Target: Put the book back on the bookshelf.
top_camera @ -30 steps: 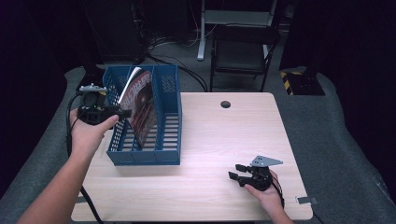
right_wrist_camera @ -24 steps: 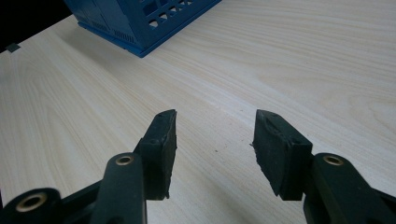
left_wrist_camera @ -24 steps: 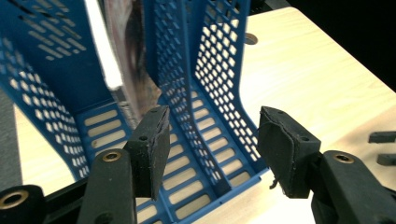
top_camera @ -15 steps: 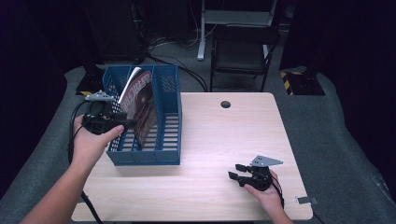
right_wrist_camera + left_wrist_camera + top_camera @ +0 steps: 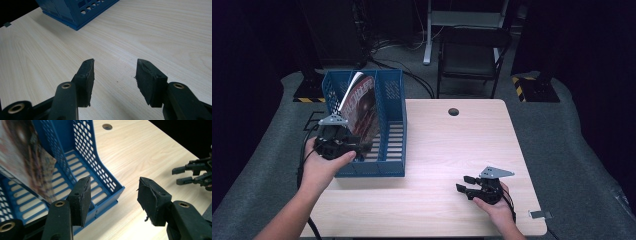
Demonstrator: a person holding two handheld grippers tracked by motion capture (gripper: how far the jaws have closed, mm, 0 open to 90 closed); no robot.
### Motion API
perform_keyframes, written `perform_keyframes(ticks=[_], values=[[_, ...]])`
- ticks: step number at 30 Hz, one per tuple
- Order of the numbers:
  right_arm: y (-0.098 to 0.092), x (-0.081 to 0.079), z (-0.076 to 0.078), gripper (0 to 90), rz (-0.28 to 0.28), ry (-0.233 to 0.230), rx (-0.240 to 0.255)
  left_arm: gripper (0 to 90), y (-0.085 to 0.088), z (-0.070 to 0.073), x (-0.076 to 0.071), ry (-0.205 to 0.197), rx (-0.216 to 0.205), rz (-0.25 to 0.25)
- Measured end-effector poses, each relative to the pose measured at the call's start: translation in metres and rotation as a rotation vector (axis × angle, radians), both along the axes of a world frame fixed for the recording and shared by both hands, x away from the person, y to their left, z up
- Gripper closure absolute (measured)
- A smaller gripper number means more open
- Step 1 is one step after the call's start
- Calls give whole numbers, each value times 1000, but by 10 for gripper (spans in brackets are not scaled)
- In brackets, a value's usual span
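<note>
While a magazine point(image 5: 361, 107) leans tilted inside the left compartment of a blue mesh file rack point(image 5: 389, 120), the left gripper point(image 5: 362, 146) hovers at the rack's front left corner, at about nine o'clock on the pale wooden table point(image 5: 447, 150). Its jaws stand apart with nothing between them. In the left gripper view the magazine's glossy cover point(image 5: 22, 162) slants across the slotted floor of the rack point(image 5: 100, 173), just beyond the left pad point(image 5: 82, 200), and the pads touch neither the cover nor the blue wall. The right gripper point(image 5: 468, 184) sits low over the table at about five o'clock, well apart from the rack, held in a hand point(image 5: 494, 207) that enters from the bottom edge. Its jaws are also spread, bare wood showing between the pads point(image 5: 87, 80) in the right gripper view, with a corner of the rack point(image 5: 75, 12) at about eleven o'clock there. A round cable hole point(image 5: 453, 111) marks the table's far edge at twelve o'clock.
</note>
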State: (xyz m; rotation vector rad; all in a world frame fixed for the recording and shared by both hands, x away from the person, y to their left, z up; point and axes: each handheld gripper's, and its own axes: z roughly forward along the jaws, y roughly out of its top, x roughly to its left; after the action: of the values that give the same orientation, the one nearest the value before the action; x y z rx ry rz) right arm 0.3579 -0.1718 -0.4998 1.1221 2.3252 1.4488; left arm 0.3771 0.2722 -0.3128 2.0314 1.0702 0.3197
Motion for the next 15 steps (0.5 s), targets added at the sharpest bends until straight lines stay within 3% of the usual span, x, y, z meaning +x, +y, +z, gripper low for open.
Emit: perform_keyframes(ticks=[6,15], values=[[0,-1,0,489,-2,9,0,443,-7,-16,-3,-9,11,-4],[1,-1,0,486,-6,4,-3,441,-16,-47,-8,16,19,-32]])
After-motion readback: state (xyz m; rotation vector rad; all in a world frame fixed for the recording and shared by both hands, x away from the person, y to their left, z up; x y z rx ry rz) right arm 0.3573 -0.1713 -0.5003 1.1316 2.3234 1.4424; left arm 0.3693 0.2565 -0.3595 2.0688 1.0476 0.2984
